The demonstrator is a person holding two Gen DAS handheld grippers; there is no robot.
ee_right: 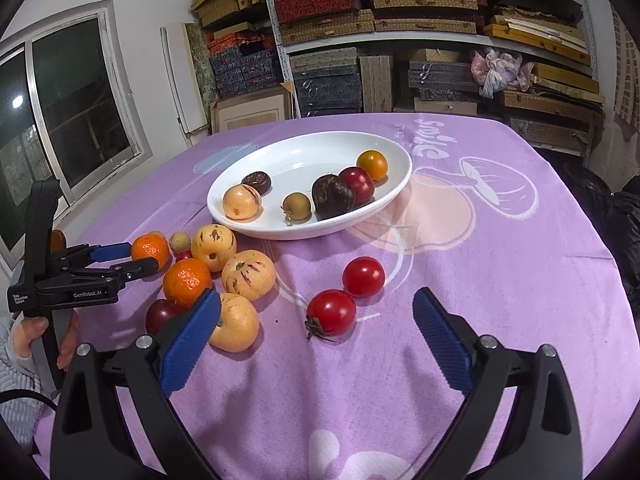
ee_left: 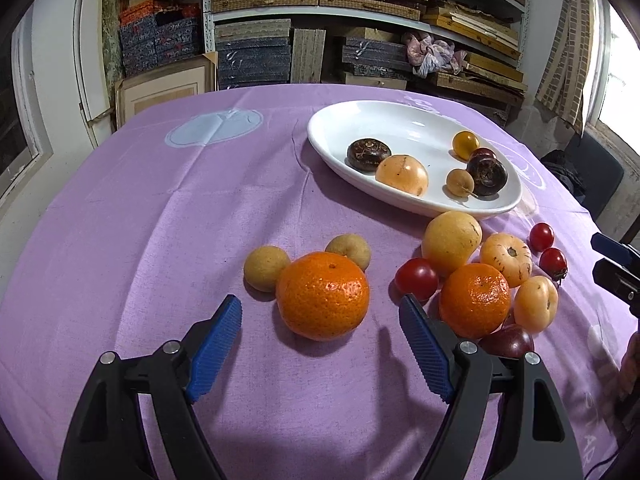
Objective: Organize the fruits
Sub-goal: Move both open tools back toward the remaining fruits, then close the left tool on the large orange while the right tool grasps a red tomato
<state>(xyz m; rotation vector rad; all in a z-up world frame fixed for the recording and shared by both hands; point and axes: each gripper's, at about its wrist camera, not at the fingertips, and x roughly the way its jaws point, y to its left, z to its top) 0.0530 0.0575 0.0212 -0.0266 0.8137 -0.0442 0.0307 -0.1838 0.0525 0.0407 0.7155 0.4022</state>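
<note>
My left gripper point(ee_left: 321, 312) is open, its blue fingers on either side of a mandarin point(ee_left: 322, 295) on the purple cloth, not touching it. Two small tan longans point(ee_left: 267, 268) lie just behind it. My right gripper point(ee_right: 316, 312) is open, with a red tomato point(ee_right: 331, 312) between its fingers and a second tomato point(ee_right: 363, 277) behind. A white oval plate point(ee_right: 384, 196) holds several fruits, among them a pale pepino point(ee_right: 241, 202) and a dark round fruit point(ee_right: 333, 196). The left gripper also shows in the right wrist view point(ee_right: 124, 258).
More loose fruit lies in a cluster right of my left gripper: a second mandarin point(ee_left: 474, 300), pepinos point(ee_left: 506, 259), a yellow pear point(ee_left: 452, 242), a dark plum point(ee_left: 507, 342) and small tomatoes point(ee_left: 541, 237). Shelves of boxes point(ee_right: 400, 40) stand behind the table.
</note>
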